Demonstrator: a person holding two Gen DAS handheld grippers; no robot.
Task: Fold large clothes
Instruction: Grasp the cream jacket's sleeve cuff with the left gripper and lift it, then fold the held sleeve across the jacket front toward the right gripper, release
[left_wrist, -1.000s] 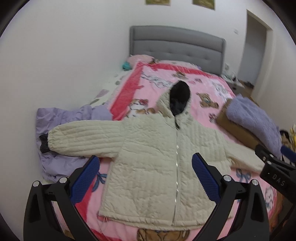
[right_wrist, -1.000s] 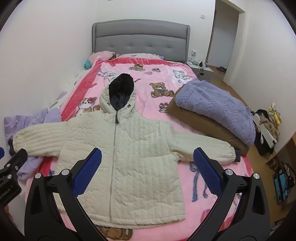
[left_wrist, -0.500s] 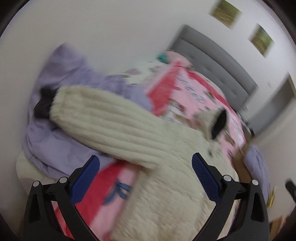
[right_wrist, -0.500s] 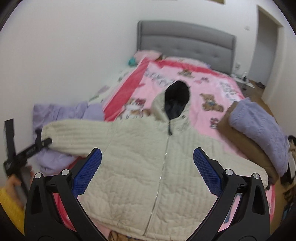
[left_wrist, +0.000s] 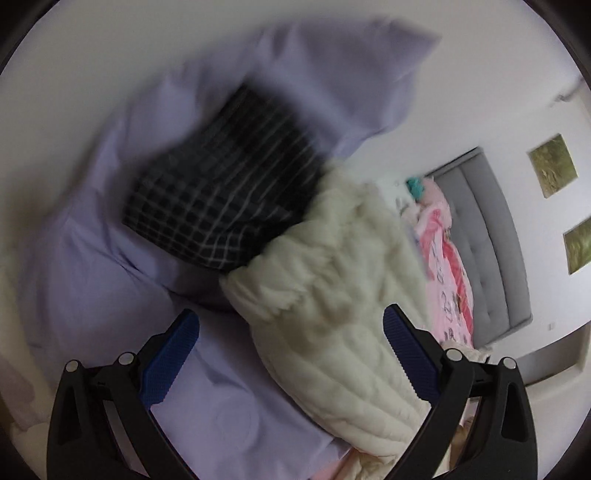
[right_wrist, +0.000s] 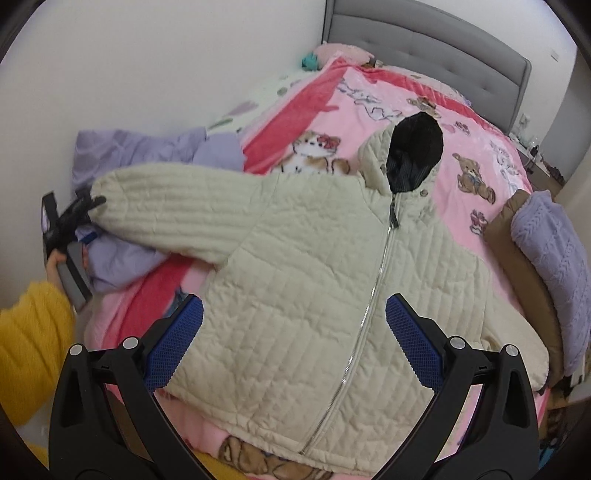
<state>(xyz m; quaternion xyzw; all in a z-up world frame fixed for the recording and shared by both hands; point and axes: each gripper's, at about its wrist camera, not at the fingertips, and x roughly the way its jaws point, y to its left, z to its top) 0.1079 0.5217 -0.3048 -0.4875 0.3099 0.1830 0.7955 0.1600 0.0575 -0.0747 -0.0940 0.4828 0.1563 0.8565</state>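
Note:
A cream quilted hooded jacket (right_wrist: 314, 266) lies face up, zipped, on the pink bed, sleeves spread. Its left sleeve (left_wrist: 340, 325) with a dark ribbed cuff (left_wrist: 225, 199) fills the blurred left wrist view. My left gripper (left_wrist: 291, 354) is open, its blue pads on either side of the sleeve end, just behind the cuff. In the right wrist view the left gripper (right_wrist: 66, 229) shows at that cuff. My right gripper (right_wrist: 295, 339) is open and empty, hovering over the jacket's lower front near the hem.
A lilac sheet (left_wrist: 92, 277) is bunched under the sleeve against the white wall. A lilac knit blanket on a brown cushion (right_wrist: 546, 243) lies at the bed's right edge. The grey headboard (right_wrist: 424, 48) stands at the far end. The pink blanket (right_wrist: 369, 99) covers the bed.
My left gripper has swung left and closed in on the sleeve's cuff end. My right gripper has shifted left and lower over the jacket. Both stayed open.

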